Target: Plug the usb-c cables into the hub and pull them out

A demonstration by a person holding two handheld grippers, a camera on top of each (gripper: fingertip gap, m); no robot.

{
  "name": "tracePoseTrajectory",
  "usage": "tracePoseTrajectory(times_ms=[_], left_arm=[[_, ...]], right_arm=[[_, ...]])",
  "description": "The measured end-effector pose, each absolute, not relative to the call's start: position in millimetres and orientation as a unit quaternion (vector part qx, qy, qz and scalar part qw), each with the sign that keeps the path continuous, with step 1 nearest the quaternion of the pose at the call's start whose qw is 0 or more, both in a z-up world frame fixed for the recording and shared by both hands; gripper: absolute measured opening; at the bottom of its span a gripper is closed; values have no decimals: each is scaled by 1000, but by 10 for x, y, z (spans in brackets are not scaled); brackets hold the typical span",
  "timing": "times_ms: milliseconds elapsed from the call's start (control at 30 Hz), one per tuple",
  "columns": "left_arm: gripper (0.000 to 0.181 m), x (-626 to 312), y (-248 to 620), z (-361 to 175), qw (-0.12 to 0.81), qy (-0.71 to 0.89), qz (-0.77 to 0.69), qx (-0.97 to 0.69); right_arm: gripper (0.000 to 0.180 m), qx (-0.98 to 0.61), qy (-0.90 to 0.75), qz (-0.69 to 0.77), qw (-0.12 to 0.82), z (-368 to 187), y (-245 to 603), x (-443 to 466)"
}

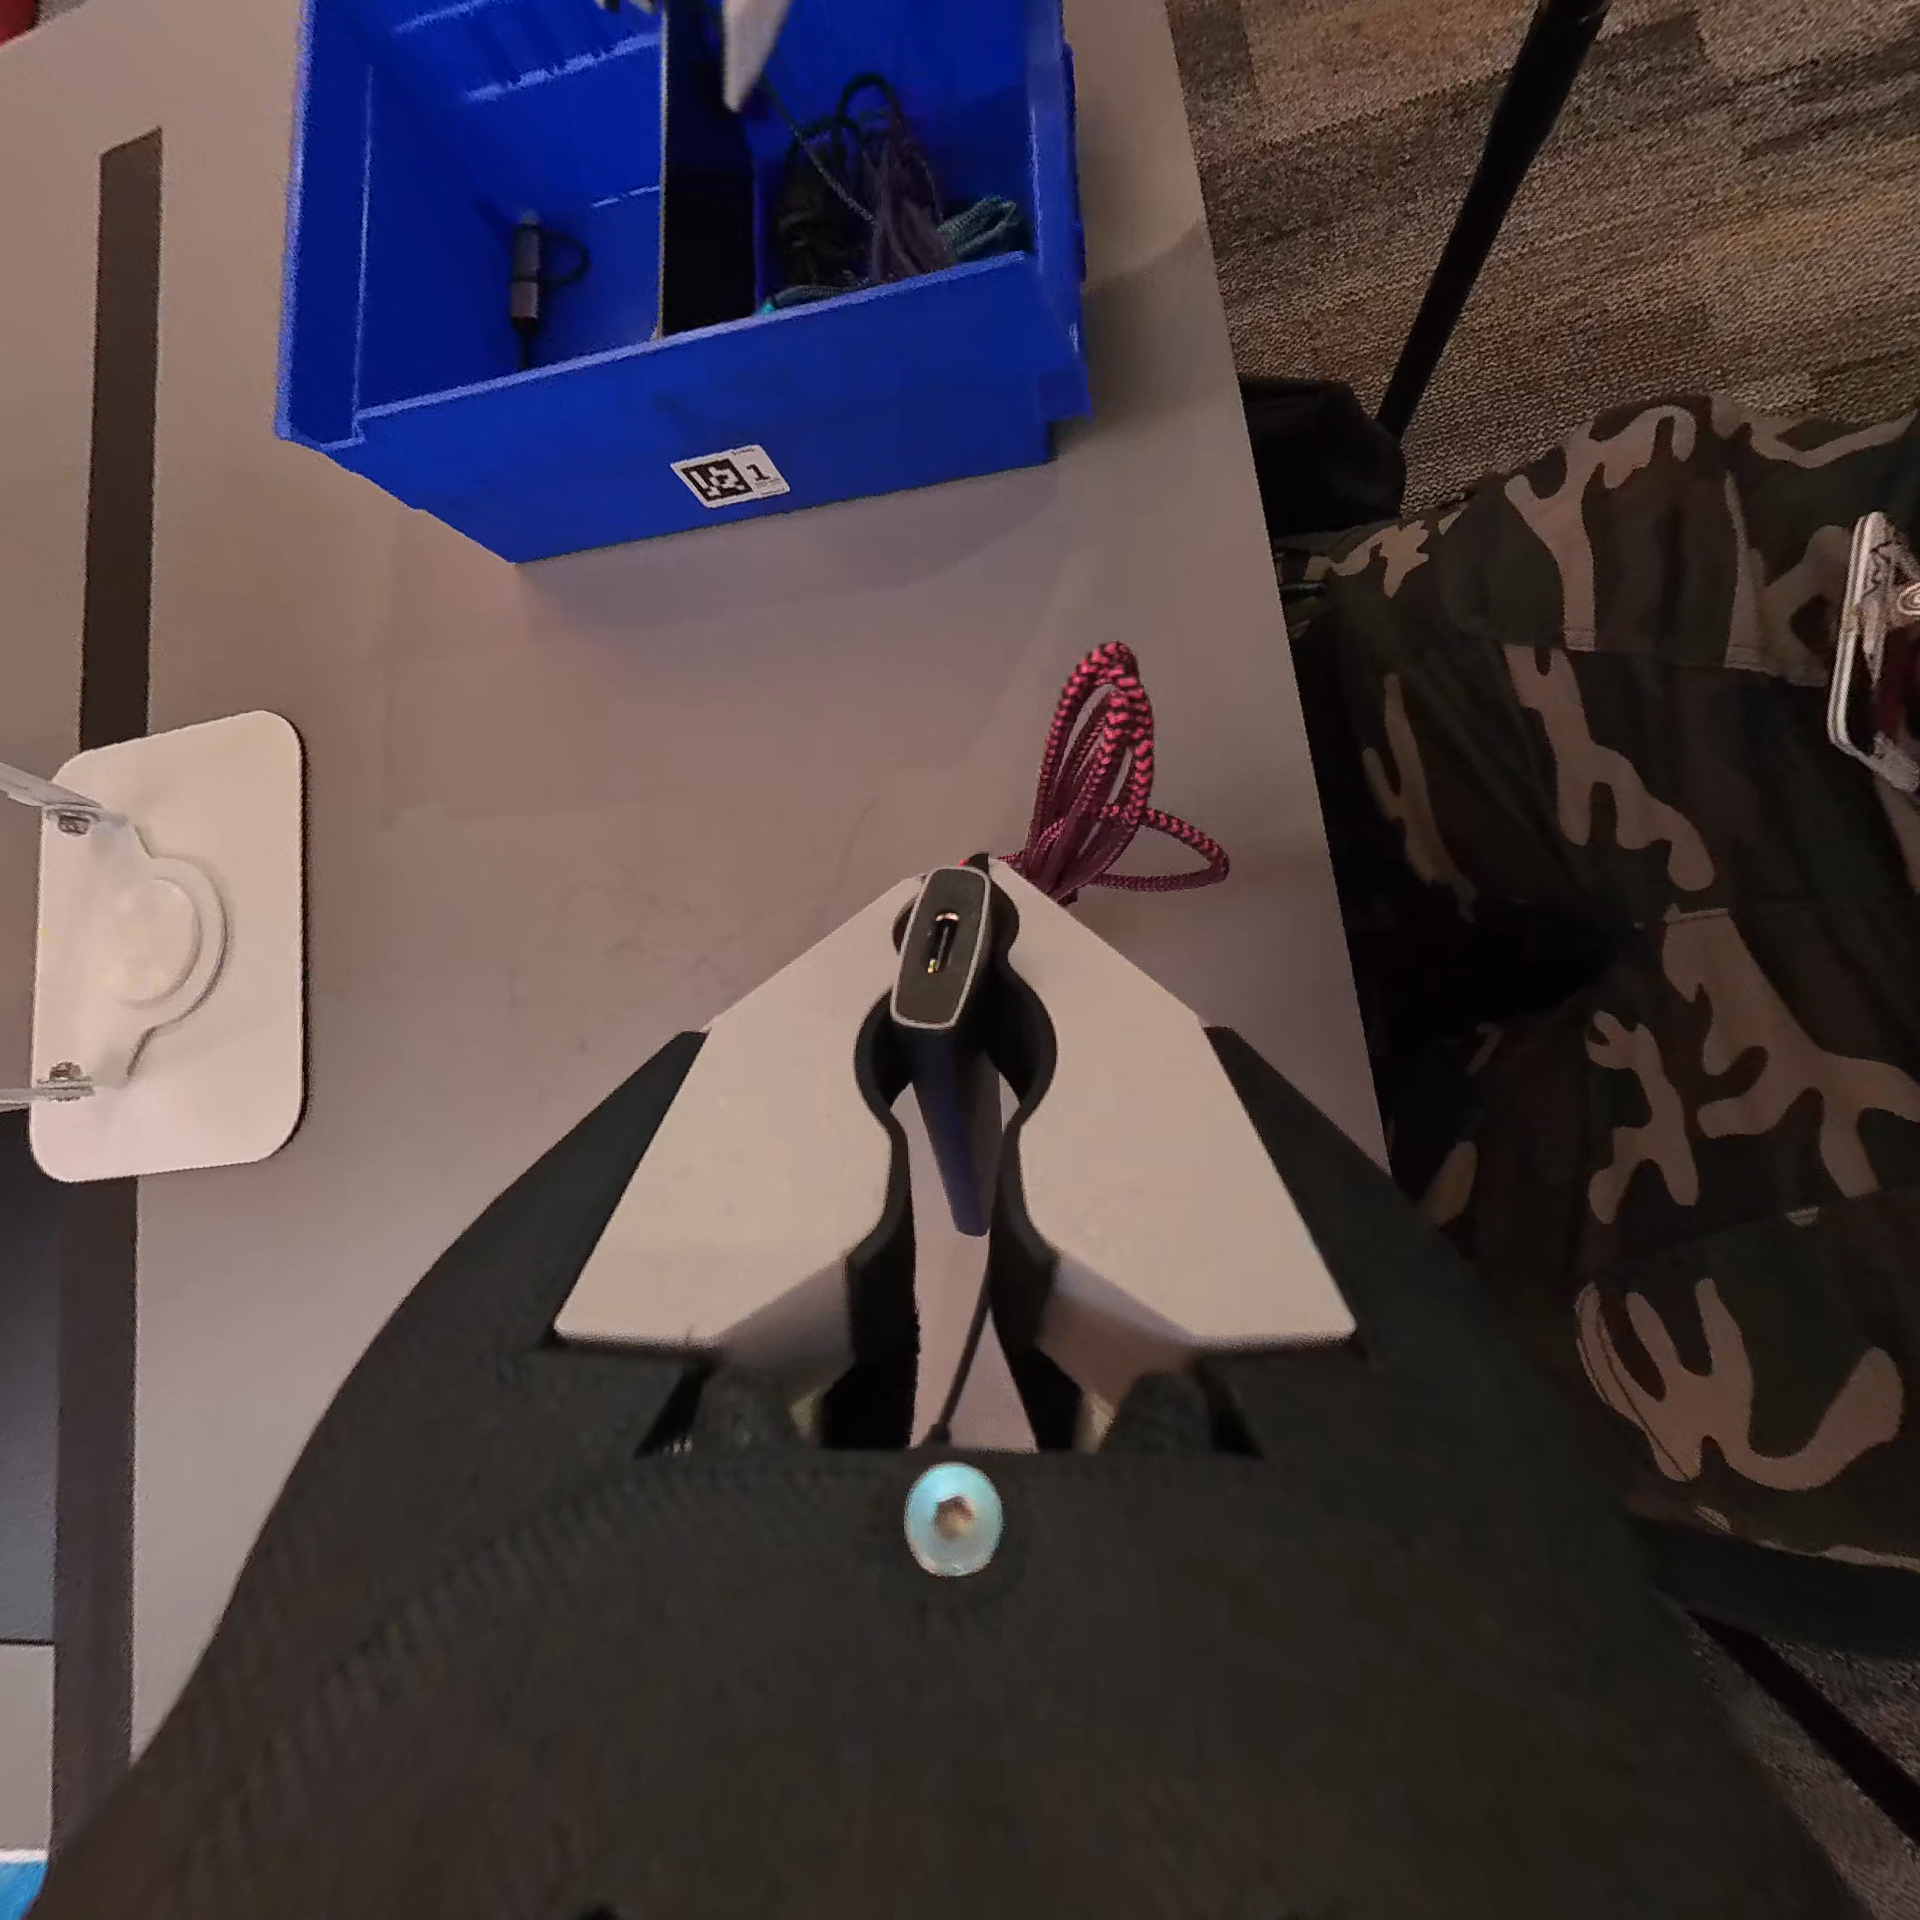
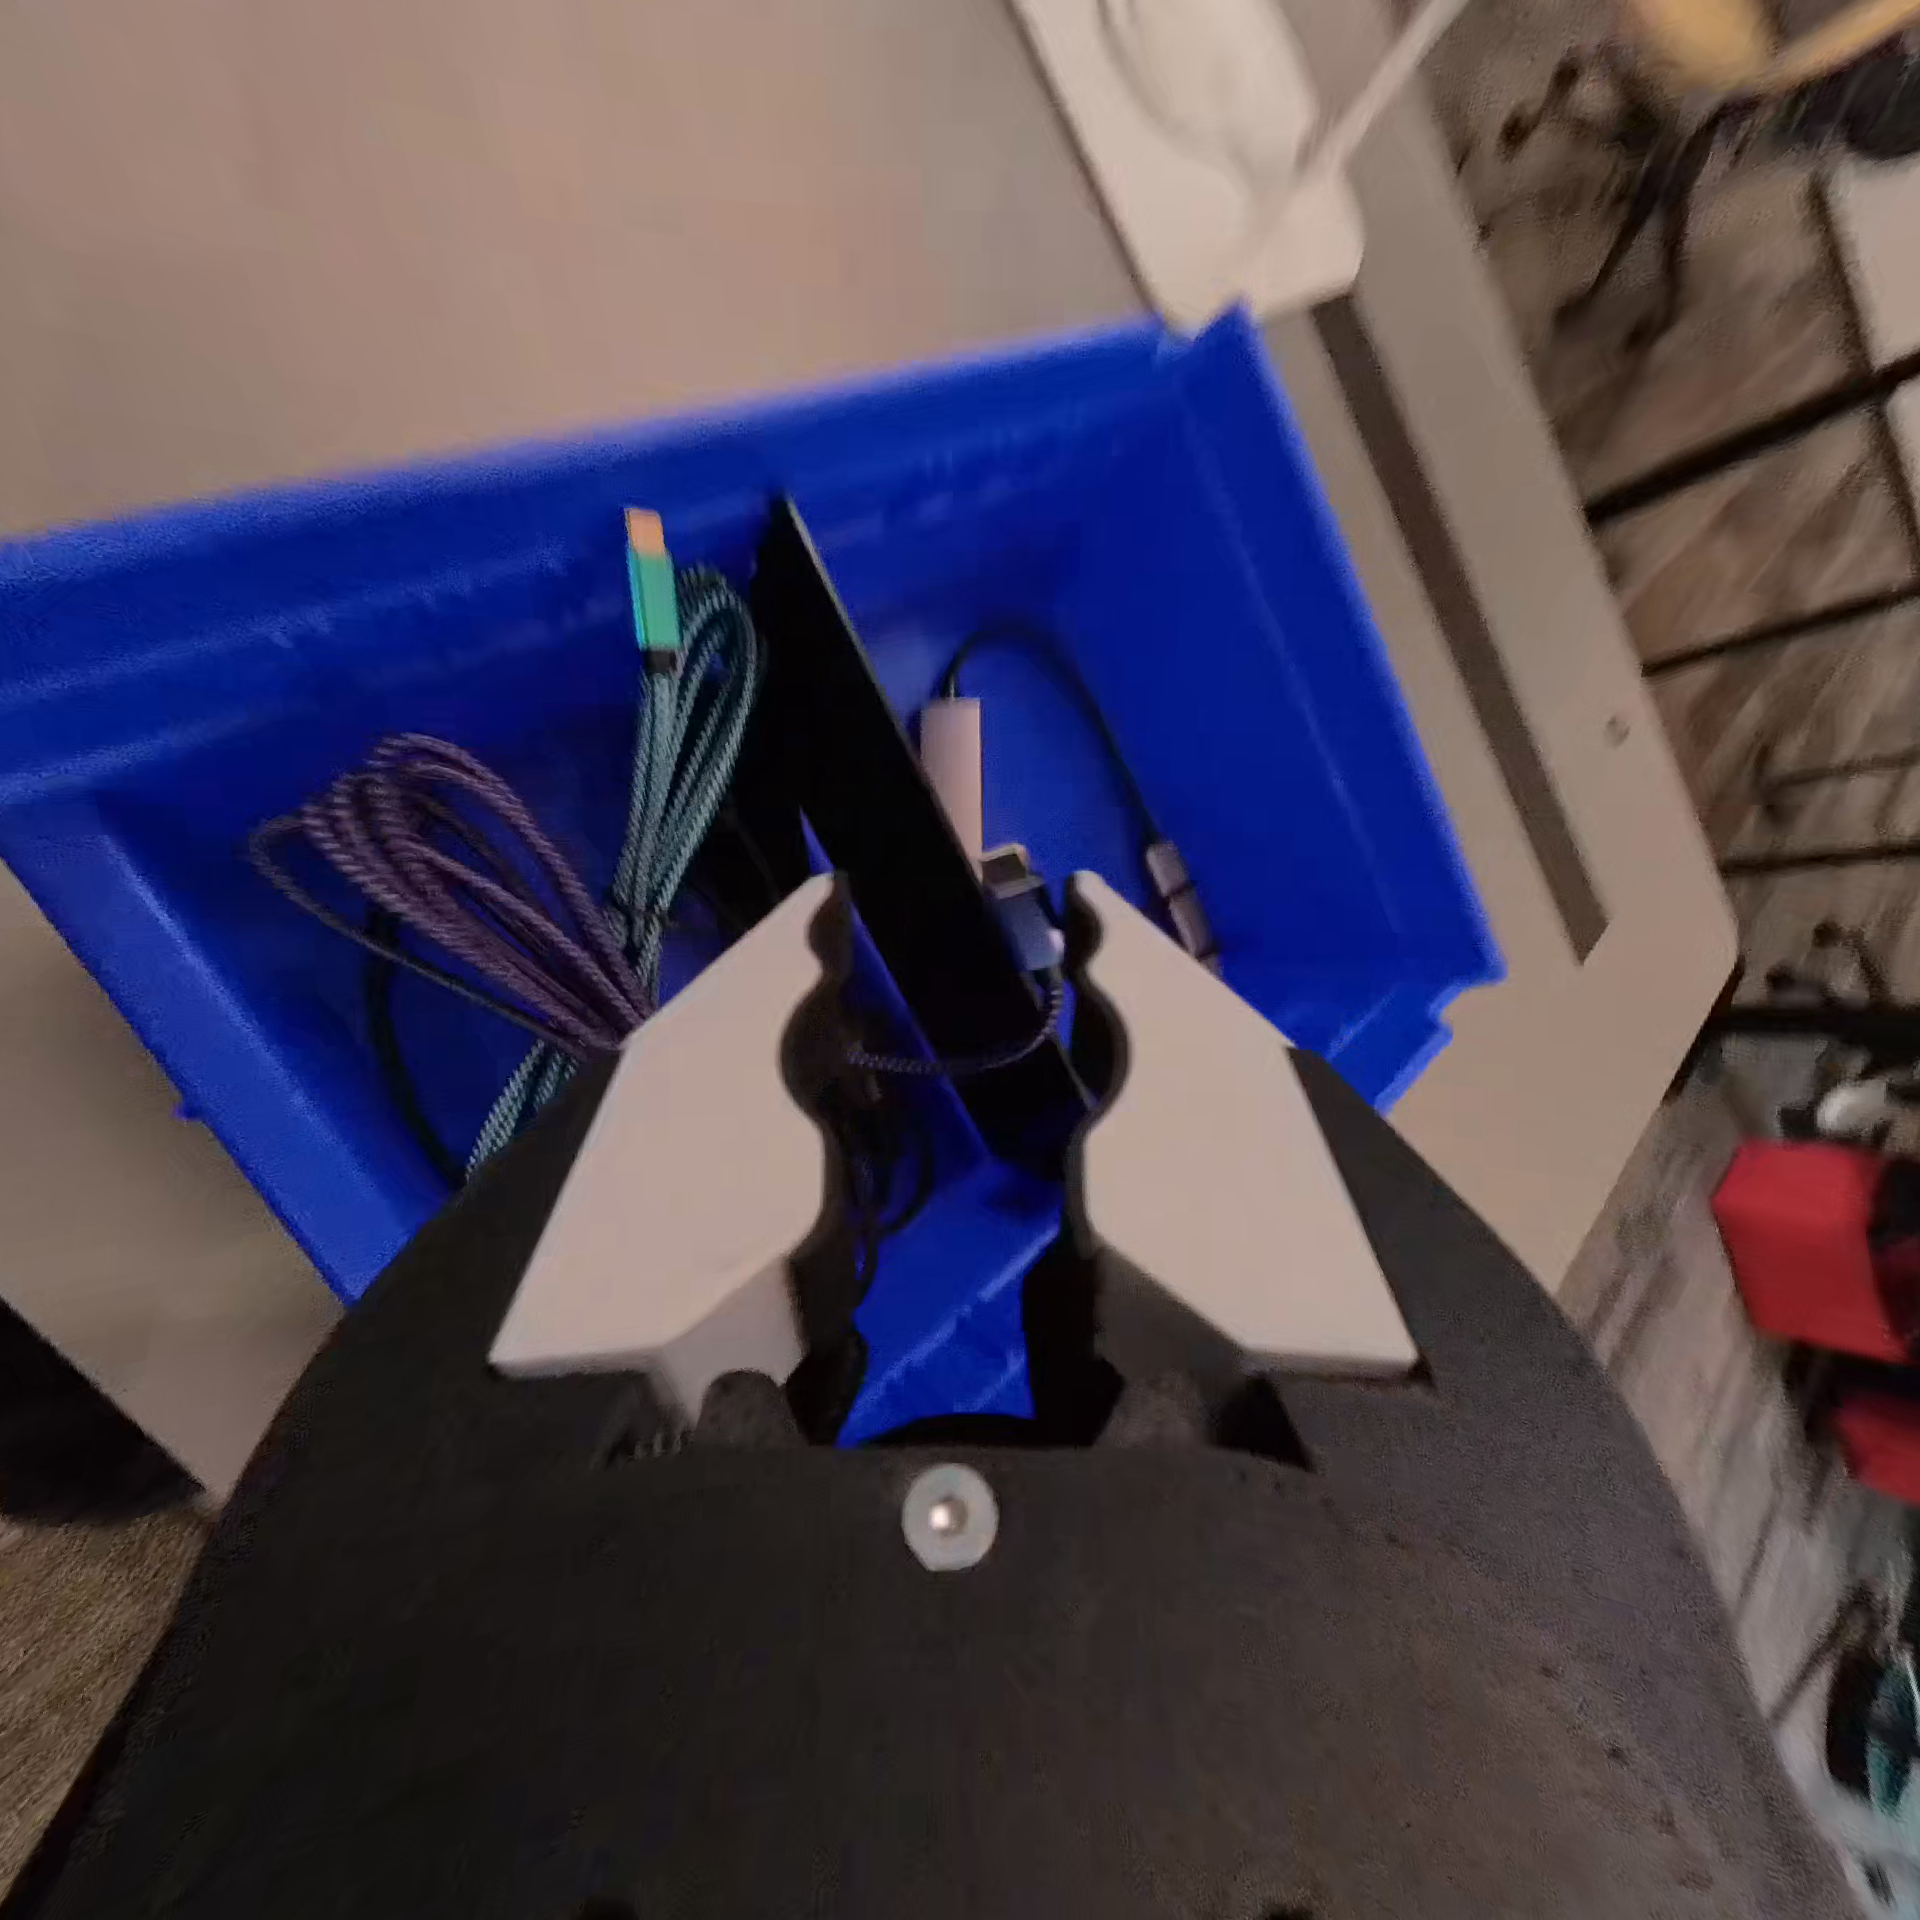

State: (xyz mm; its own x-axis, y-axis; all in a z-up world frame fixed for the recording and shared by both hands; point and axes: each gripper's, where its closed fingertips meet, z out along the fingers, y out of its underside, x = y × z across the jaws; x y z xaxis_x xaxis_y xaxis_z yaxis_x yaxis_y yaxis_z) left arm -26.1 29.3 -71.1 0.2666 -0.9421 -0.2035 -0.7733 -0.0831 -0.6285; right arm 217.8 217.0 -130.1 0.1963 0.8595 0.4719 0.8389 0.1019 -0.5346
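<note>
the hub (image 1: 935,961) is clamped in the left tool (image 1: 956,966), its long axis running along the fingers and its usb-c port facing 12 o'clock, above the worktop (image 1: 623,727). a magenta braided cable (image 1: 1101,800) lies coiled just beyond at 1 o'clock. the right tool (image 2: 956,914) is spread and empty over the blue bin (image 2: 1299,623), a grey usb-c plug (image 2: 1023,899) lying between its tips, so this tool is judged nearer the cables.

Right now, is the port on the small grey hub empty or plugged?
Empty: the small grey hub, clamped in the left hand-held gripper, shows an open dark slot; nothing is inserted.
</note>
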Motion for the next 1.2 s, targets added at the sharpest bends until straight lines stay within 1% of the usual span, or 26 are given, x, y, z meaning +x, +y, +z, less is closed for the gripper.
tracePoseTrajectory(times_ms=[33, 100, 200, 233, 267, 300, 367, 433, 467, 500, 567, 600, 633, 667, 700, 767, 867, 967, 1000, 1067, 1100, 1200], left_arm=[[3, -259, 308, -699, 331, 588, -129, -727], [3, -241, 342, -663, 338, 576, -137, -731], [3, -206, 420, -603, 350, 551, -156, -741], [3, -195, 457, -583, 355, 539, -162, -746], [3, -183, 492, -564, 358, 527, -171, -752], [3, -166, 524, -539, 363, 515, -181, -755], [3, -126, 592, -458, 378, 483, -209, -762], [3, -95, 632, -372, 390, 457, -237, -764], [4, -76, 634, -319, 396, 446, -254, -761], [3, -51, 617, -270, 399, 442, -270, -756], [3, -11, 580, -180, 409, 441, -286, -746], [3, 19, 552, -142, 411, 442, -292, -742], [3, 60, 512, -110, 412, 447, -299, -735], [3, 99, 481, -86, 413, 450, -304, -731], [3, 130, 463, -84, 411, 452, -304, -731], [3, 179, 428, -70, 411, 457, -310, -725], [4, 162, 441, -35, 420, 450, -317, -721], [5, 129, 446, -29, 424, 444, -337, -714], [9, 115, 454, -52, 419, 439, -343, -717], [39, 79, 496, -102, 408, 421, -352, -729], [48, 60, 502, -109, 405, 413, -361, -731], [50, -19, 450, -91, 411, 405, -384, -721]], right_arm=[[44, -683, -627, 0, 374, -1330, 2196, 2240], [45, -697, -611, 0, 375, -1190, 2158, 2243], [49, -670, -602, 93, 424, -701, 1771, 1826], [50, -657, -608, 102, 434, -585, 1629, 1686], [56, -639, -619, 118, 442, -494, 1450, 1515], [57, -615, -635, 154, 441, -435, 1205, 1299], [60, -584, -659, 217, 421, -438, 766, 905], [74, -577, -665, 248, 405, -548, 552, 628], [80, -576, -659, 285, 390, -602, 452, 497], [89, -579, -650, 316, 378, -645, 390, 382], [90, -575, -629, 349, 391, -673, 397, 191], [91, -573, -619, 381, 379, -681, 360, 97], [88, -571, -606, 411, 371, -668, 336, 5], [75, -561, -599, 435, 370, -635, 311, -75], [52, -545, -595, 459, 371, -588, 269, -140], [35, -524, -606, 475, 364, -573, 183, -225], [0, -504, -604, 510, 349, -512, 61, -254], [0, -505, -572, 553, 334, -453, 78, -222], [0, -505, -566, 560, 333, -439, 73, -214], [0, -501, -545, 593, 315, -385, 34, -196], [0, -503, -535, 603, 313, -368, 44, -191], [0, -493, -507, 641, 299, -288, 66, -134]])
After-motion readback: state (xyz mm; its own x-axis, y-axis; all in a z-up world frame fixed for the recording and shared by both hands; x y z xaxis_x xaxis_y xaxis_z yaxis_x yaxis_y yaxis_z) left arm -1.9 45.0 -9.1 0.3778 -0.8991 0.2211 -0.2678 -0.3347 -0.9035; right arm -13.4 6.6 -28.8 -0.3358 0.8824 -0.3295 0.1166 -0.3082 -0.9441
